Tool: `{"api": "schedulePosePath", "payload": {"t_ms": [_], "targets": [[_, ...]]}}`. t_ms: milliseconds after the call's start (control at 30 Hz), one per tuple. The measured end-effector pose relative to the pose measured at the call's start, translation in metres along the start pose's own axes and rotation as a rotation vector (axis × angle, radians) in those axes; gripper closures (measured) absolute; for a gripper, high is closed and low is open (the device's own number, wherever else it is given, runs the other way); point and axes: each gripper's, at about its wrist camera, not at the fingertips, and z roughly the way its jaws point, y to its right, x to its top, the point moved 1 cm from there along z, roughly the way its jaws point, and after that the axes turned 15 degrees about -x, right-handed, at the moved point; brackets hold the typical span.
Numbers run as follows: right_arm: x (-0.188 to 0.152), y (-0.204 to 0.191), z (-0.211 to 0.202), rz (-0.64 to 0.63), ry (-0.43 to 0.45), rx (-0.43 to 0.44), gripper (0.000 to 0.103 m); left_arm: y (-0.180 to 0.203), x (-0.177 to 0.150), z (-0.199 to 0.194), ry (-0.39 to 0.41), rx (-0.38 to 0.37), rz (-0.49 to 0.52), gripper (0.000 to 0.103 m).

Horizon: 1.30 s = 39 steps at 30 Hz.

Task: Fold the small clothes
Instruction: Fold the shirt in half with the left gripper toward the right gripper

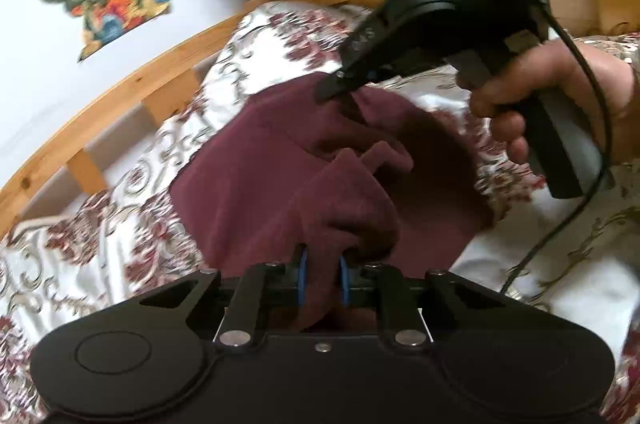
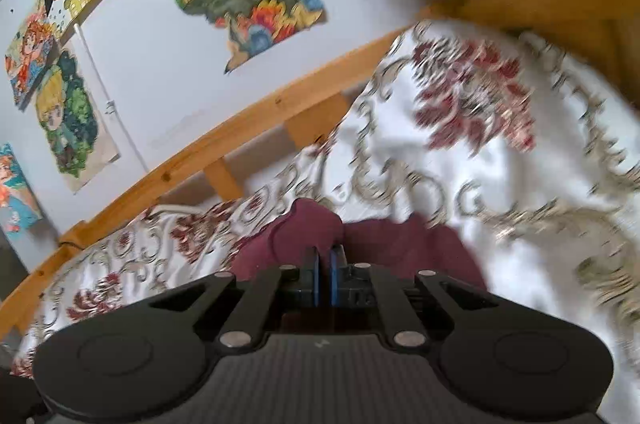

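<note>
The left tongs [image 1: 322,278] pinched a fold of the maroon garment [image 1: 280,176]. The right tongs [image 2: 325,274] gripped its far edge above the floral bedspread [image 2: 500,164].

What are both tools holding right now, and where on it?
Both are shut on the maroon garment: the left tool pinches a bunched fold at its near edge, the right tool a fold at its far edge.
</note>
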Motion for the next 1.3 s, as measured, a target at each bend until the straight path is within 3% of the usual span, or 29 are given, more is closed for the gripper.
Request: {"api": "schedulePosePath", "payload": {"t_ms": [367,633,833,1000,1100,1167,1300], "targets": [[0.009,0.031,-0.019,0.024,0.021,-0.108,0.096,0.018,0.009,0.012,0.019,-0.093,-0.008,0.087],[-0.001,0.051,-0.007,0.049,-0.089,-0.201,0.096,0.024,0.004,0.017,-0.002,-0.131,-0.03,0.086],[-0.005,0.057,-0.003,0.083,-0.116,-0.207,0.096,0.024,0.005,0.016,-0.003,-0.147,-0.072,0.082],[-0.004,0.056,-0.005,0.083,-0.096,-0.203,0.096,0.012,0.008,0.005,0.031,-0.2,-0.177,0.068],[0.0,0.053,-0.007,0.071,-0.071,-0.193,0.096,0.006,0.009,-0.007,0.061,-0.211,-0.235,0.044],[0.002,0.051,-0.008,0.061,-0.061,-0.193,0.096,0.001,0.009,-0.018,0.098,-0.198,-0.269,0.026],[0.0,0.051,-0.012,0.067,-0.069,-0.221,0.09,-0.019,0.007,-0.032,0.144,-0.118,-0.379,0.016]]}}
